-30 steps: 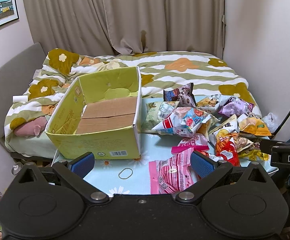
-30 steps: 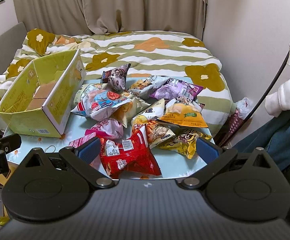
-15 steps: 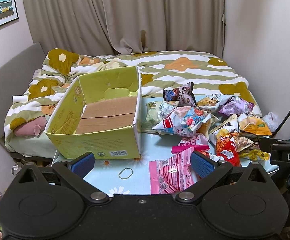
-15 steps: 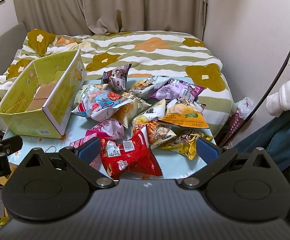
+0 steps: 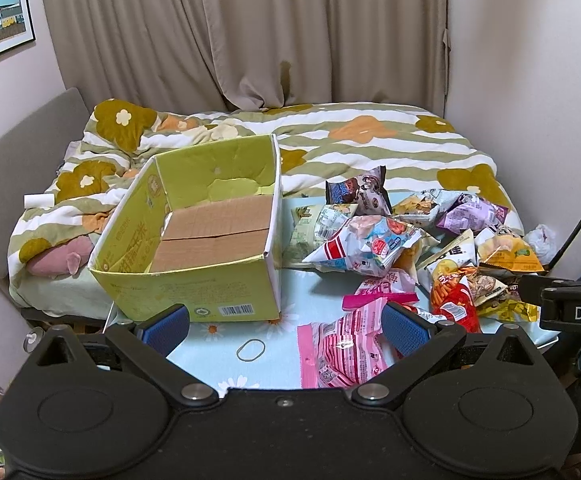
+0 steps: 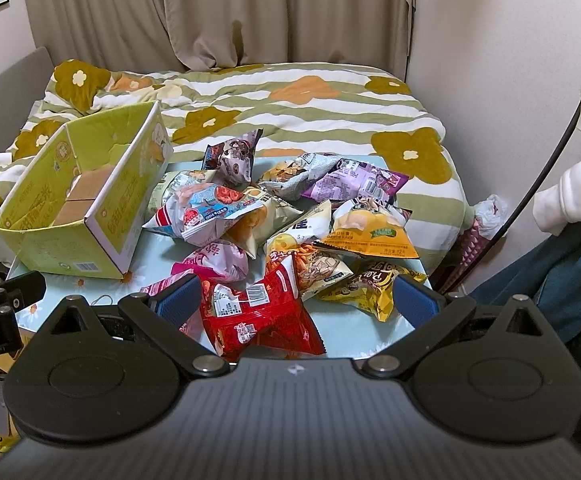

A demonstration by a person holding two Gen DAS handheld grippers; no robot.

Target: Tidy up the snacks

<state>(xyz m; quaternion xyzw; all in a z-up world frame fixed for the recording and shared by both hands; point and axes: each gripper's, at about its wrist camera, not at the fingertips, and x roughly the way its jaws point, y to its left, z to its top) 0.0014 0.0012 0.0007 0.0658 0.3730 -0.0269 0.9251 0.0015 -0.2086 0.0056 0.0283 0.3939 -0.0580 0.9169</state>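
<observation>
1. Crinkled foil bags, loosely heaped on the bench (image 6: pixel 354 332), were the main hazard: a pinch on a puffed face could have slipped off, and lifting one bag from the heap could have dragged its neighbours over the near or right edge, where the yellow bag (image 6: pixel 370 286) already lay close to the rim.
2. Light card made the box (image 5: pixel 194 240) a second risk; it stood open and empty at the left of the bench, and a bag pushed against its wall, not dropped over it, could have shoved it toward the bed (image 5: pixel 370 148).
3. A loose rubber band (image 5: pixel 251 350) lay on the bench before the left gripper (image 5: pixel 284 326) and might have been swept off unnoticed.
4. Both grippers were spread wide and held nothing.
5. The pink bag (image 5: pixel 342 354) lay just ahead of the left gripper, toward its right finger and apparently below it; contact could not be judged.
6. The red bag (image 6: pixel 254 316) lay directly between the fingers of the right gripper (image 6: pixel 296 298), nearer the left one, with the rest of the heap beyond it and the box well to the left.
</observation>
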